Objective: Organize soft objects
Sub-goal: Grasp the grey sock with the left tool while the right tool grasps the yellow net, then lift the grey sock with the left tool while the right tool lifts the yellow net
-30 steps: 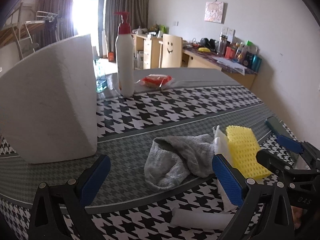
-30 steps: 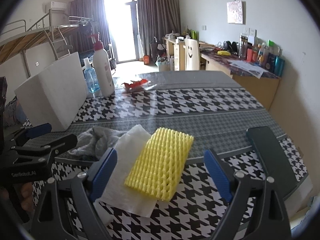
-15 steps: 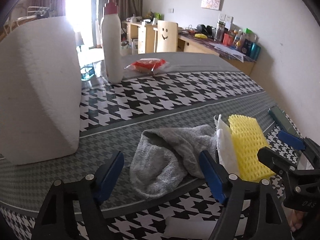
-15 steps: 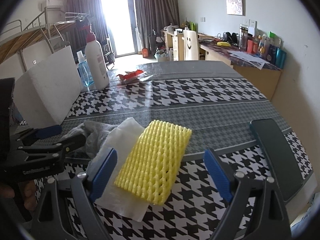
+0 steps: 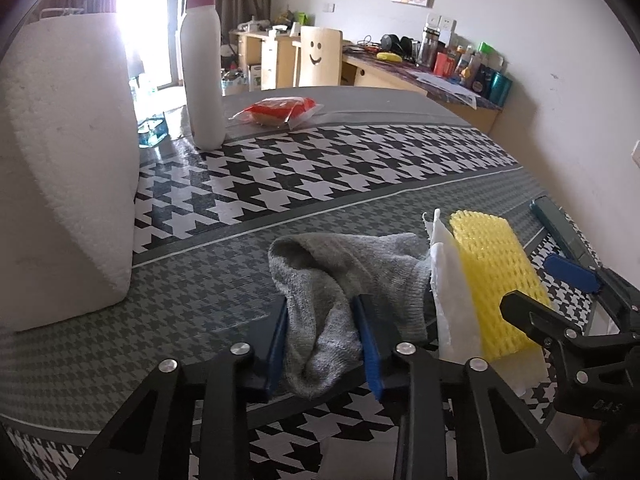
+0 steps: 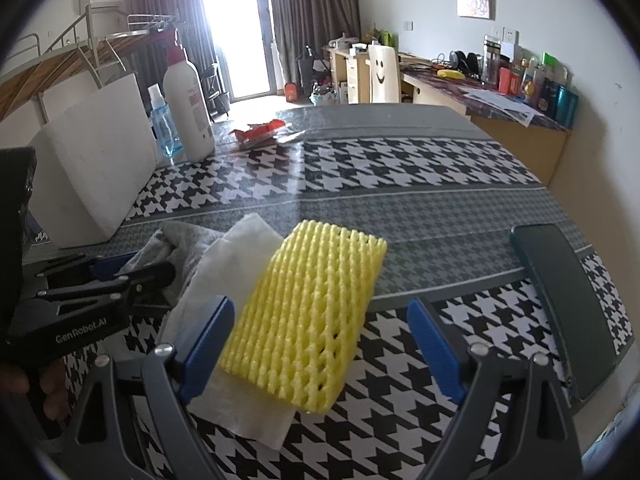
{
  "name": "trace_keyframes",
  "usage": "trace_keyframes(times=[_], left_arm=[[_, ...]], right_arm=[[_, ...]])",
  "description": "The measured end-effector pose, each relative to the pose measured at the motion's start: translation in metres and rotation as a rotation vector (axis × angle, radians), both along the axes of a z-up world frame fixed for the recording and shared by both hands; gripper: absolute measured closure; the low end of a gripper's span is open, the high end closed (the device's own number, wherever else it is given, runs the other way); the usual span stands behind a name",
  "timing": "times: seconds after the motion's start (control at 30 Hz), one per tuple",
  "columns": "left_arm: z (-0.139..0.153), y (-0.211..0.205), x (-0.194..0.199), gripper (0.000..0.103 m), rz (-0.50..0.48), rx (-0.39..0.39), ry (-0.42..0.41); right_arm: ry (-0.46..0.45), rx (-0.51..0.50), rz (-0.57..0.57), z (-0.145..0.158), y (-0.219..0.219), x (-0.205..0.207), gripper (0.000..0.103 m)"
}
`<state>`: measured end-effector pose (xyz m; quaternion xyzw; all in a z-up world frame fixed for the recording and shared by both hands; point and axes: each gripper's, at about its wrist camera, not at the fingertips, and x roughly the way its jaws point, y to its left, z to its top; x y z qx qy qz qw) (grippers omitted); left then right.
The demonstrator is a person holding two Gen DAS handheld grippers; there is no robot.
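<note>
A grey sock [image 5: 344,276] lies crumpled on the houndstooth table; it also shows in the right wrist view [image 6: 176,244]. My left gripper [image 5: 322,344] is shut on the sock's near part, blue pads pressing the fabric. Right of it lie a white tissue [image 5: 452,300] and, on it, a yellow foam net sleeve [image 5: 492,272]. In the right wrist view my right gripper [image 6: 320,340] is open, its pads on either side of the yellow sleeve [image 6: 308,316], which rests on the tissue [image 6: 236,400].
A white foam block [image 5: 64,168] stands at the left. A white pump bottle [image 5: 202,76], a blue bottle [image 6: 162,128] and a red snack packet [image 5: 280,110] stand further back. A dark phone-like slab [image 6: 560,304] lies at the right table edge.
My left gripper moved forward over the sock and closed on it. My right gripper moved slightly closer around the yellow sleeve and stayed open.
</note>
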<state>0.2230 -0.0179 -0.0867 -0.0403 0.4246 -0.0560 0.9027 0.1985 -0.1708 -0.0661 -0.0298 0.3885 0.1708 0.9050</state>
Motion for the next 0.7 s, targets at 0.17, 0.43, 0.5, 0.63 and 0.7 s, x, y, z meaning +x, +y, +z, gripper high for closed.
trace_keyframes(times=[0.17, 0.43, 0.5, 0.63, 0.7], left_arm=[[0.000, -0.003, -0.001, 0.080, -0.017, -0.004, -0.006], [0.001, -0.003, -0.002, 0.089, -0.028, -0.018, -0.007], [0.001, -0.005, -0.003, 0.089, -0.033, -0.014, -0.010], [0.004, -0.005, -0.005, 0.090, -0.034, -0.019, -0.015], [0.004, -0.004, -0.005, 0.090, -0.034, -0.019, -0.014]], right_arm=[[0.036, 0.020, -0.004, -0.005, -0.007, 0.002, 0.020], [0.074, 0.054, -0.019, -0.009, -0.016, 0.003, 0.073], [0.067, 0.058, -0.026, -0.006, -0.019, 0.001, 0.080], [0.042, 0.082, -0.026, 0.003, -0.022, -0.005, 0.081], [0.026, 0.082, -0.022, 0.006, -0.021, -0.007, 0.081]])
